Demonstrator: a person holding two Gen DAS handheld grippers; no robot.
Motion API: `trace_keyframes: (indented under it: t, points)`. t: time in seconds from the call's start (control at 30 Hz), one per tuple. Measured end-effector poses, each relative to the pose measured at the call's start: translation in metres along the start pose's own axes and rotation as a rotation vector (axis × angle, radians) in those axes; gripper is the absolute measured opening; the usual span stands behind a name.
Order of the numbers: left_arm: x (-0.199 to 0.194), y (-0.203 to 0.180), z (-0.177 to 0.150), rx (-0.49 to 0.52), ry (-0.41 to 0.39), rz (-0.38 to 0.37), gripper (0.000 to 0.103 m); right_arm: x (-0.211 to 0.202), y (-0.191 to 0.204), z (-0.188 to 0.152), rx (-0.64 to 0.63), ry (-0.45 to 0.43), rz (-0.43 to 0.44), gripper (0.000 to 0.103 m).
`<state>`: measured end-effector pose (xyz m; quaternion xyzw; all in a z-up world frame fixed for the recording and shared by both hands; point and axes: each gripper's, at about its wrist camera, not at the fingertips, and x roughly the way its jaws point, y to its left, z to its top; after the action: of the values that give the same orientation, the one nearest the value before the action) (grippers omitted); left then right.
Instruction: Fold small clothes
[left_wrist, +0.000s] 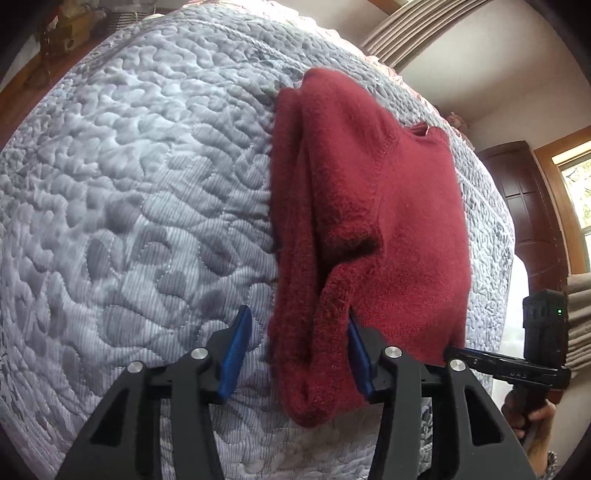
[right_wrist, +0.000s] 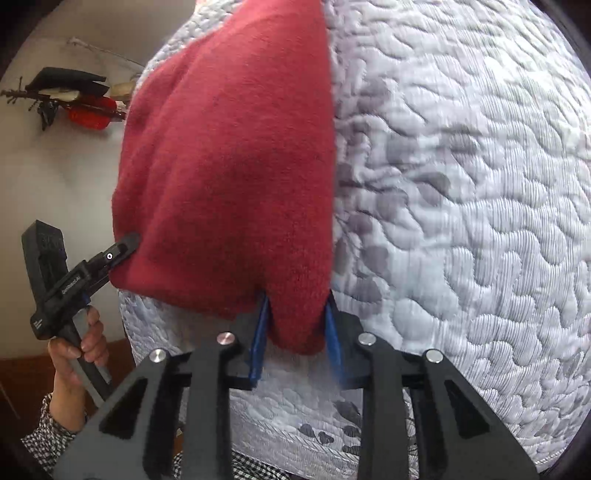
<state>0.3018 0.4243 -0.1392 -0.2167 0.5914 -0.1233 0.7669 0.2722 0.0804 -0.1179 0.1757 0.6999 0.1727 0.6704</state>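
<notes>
Left wrist view: the red sweater (left_wrist: 388, 229) lies folded on the quilted bed (left_wrist: 129, 184), its long axis running away from the camera, neckline at the far end and hem at the near end; it sits toward the right half of the quilt, its right edge close to the mattress edge, while a wide stretch of bare quilt lies open to its left; the left tool (left_wrist: 295, 350) stands with its 2 blue pads wide apart, the folded left hem corner of the sweater lying between them, the right pad tucked under the knit and the left pad clear of it on bare quilt, so it clamps nothing that can be seen; the right tool (left_wrist: 506, 365) shows at the far right, a hand (left_wrist: 532, 417) around its handle

Right wrist view: the sweater (right_wrist: 236, 147) stretches away up the frame, its near corner hanging between the blue pads of the right tool (right_wrist: 295, 332); both pads touch the knit, yet whether they pinch it cannot be told; open quilt fills the right side; the bed's edge falls away at left, where the left tool (right_wrist: 122, 247) meets the sweater's other corner, held by a hand (right_wrist: 77, 350) with a checked sleeve (right_wrist: 48, 428)
</notes>
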Motion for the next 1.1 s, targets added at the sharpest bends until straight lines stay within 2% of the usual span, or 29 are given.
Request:
trace_keyframes:
  t: [0.13,0.17,0.2,0.23,0.27,0.43,0.63,0.73,0.8,0.87,0.9,0.97,1.03,1.1]
  points:
    - [0.006,-0.001,0.001,0.026,0.014,0.018,0.050,0.007,-0.005,0.002,0.002,0.025,-0.021,0.029]
    - [0.005,-0.003,0.003,0.031,0.021,0.019,0.051,0.005,-0.003,0.003,-0.018,0.029,-0.029,0.035]
    - [0.000,-0.005,0.007,0.039,0.026,0.022,0.051,-0.001,0.001,0.004,-0.040,0.027,-0.050,0.048]
    - [-0.007,-0.007,0.011,0.042,0.025,0.025,0.054,-0.008,0.005,0.005,-0.055,0.011,-0.075,0.055]
    - [-0.014,-0.008,0.016,0.040,0.018,0.023,0.060,-0.019,0.008,0.008,-0.080,-0.020,-0.093,0.062]
    - [-0.037,-0.013,0.062,0.047,-0.060,-0.006,0.064,-0.050,0.011,0.039,-0.102,-0.098,-0.097,0.064]
    - [0.010,-0.025,0.142,0.032,-0.054,0.001,0.064,-0.052,0.014,0.090,-0.101,-0.147,-0.158,0.066]
    - [0.034,-0.031,0.163,0.020,-0.018,0.000,0.064,-0.047,0.011,0.106,-0.090,-0.151,-0.172,0.067]
    - [0.048,-0.034,0.170,0.015,0.012,-0.013,0.055,-0.042,0.009,0.114,-0.077,-0.148,-0.168,0.067]
    - [0.050,-0.037,0.171,0.027,0.004,-0.018,0.035,-0.037,0.008,0.119,-0.068,-0.147,-0.154,0.067]
    - [0.046,-0.037,0.168,0.036,-0.005,-0.022,0.031,-0.033,0.009,0.120,-0.066,-0.149,-0.148,0.067]
    - [0.034,-0.033,0.165,0.036,-0.050,-0.038,0.025,-0.025,0.019,0.123,-0.059,-0.152,-0.135,0.067]
    - [0.027,-0.023,0.161,0.014,-0.098,-0.020,0.019,-0.022,0.022,0.128,-0.053,-0.157,-0.109,0.069]
    - [0.031,-0.007,0.158,-0.019,-0.101,-0.009,0.016,-0.015,0.029,0.137,-0.060,-0.151,-0.097,0.069]
